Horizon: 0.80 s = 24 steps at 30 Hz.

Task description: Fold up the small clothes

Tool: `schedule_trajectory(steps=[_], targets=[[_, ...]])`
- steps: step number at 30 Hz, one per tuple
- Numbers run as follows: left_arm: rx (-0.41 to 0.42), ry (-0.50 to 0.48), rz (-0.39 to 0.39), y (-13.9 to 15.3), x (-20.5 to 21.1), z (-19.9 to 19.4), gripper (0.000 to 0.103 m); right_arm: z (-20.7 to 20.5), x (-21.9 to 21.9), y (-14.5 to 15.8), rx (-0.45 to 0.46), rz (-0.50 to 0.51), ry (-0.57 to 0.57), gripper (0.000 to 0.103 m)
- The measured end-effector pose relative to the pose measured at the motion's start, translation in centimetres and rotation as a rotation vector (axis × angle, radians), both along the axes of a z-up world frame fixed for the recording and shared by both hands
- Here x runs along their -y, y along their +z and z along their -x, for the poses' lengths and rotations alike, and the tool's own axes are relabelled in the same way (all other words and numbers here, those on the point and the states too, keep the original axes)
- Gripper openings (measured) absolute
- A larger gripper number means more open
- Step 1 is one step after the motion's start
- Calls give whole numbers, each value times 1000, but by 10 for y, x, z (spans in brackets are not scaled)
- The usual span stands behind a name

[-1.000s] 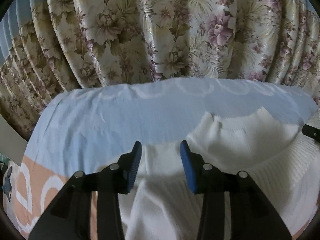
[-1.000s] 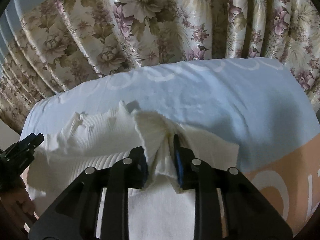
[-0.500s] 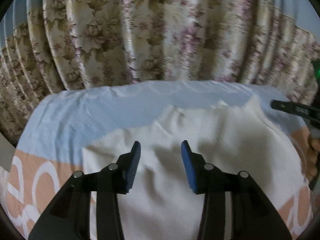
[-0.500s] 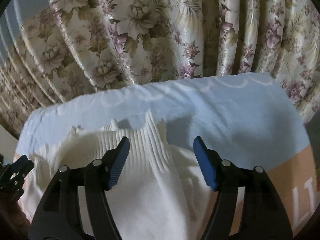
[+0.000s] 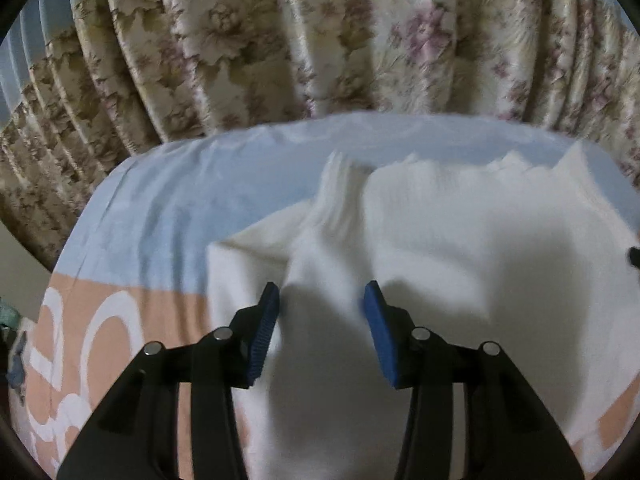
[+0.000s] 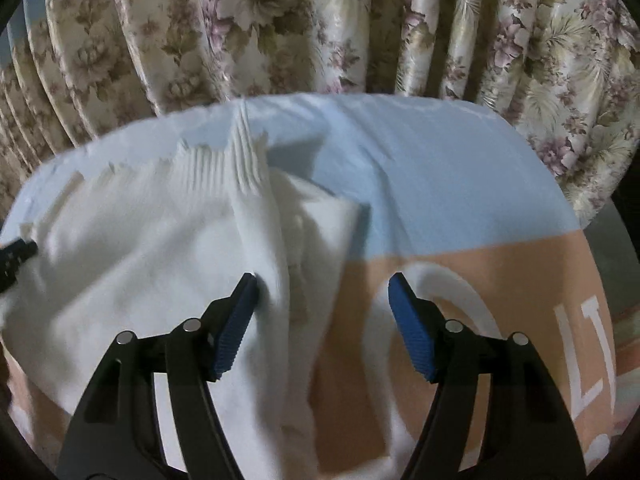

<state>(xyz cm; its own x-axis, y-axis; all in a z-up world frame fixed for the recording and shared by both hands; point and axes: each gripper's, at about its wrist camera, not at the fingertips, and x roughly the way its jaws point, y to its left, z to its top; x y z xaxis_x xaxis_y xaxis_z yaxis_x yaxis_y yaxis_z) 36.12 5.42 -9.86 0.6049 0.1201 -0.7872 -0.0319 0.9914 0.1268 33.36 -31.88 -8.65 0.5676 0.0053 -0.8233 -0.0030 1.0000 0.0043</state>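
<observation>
A white knitted sweater [image 5: 460, 248] lies spread on the bed, ribbed hem at the far side. My left gripper [image 5: 320, 308] is open and empty, hovering over the sweater's left part near a raised fold. In the right wrist view the sweater [image 6: 160, 248] fills the left half; its right edge is folded in a ridge. My right gripper [image 6: 322, 292] is open wide and empty above that right edge. The other gripper's black tip [image 6: 16, 252] shows at the far left.
The bed sheet [image 5: 160, 208] is light blue at the far side and peach with white letters [image 6: 520, 288] nearer. Floral curtains [image 5: 320, 40] hang right behind the bed's far edge. The bed's right edge [image 6: 592, 220] drops off.
My right gripper let go of the sweater fold and opened wide. Both grippers pulled back toward me, and the sweater now lies flatter on the bed.
</observation>
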Motion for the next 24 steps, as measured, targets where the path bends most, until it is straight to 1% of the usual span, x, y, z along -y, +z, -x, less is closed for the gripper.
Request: schedule_trajectory(steps=[1, 2, 4, 6, 8, 11, 13, 15, 20, 24], targets=[[-2, 3, -9, -4, -5, 1, 48, 3, 2, -2, 3, 15, -3, 76], [8, 5, -28, -6, -9, 3, 53, 6, 5, -3, 11, 39, -13, 77], [23, 17, -67, -6, -12, 4, 56, 9, 9, -5, 13, 63, -24, 77], [24, 42, -46, -3, -20, 8, 56, 12, 14, -7, 6, 59, -28, 77], [36, 54, -43, 1, -22, 13, 54, 18, 15, -8, 5, 70, -28, 77], [66, 53, 1, 9, -25, 26, 53, 25, 15, -7, 0, 61, -29, 77], [99, 41, 7, 17, -23, 37, 54, 31, 14, -3, 13, 56, -30, 76], [114, 33, 12, 21, -19, 43, 54, 37, 13, 3, 41, 50, -33, 76], [128, 17, 49, 29, -14, 61, 54, 45, 3, 16, 71, 52, -10, 76], [118, 36, 88, 27, -17, 73, 54, 50, -7, 25, 85, 50, 13, 77]])
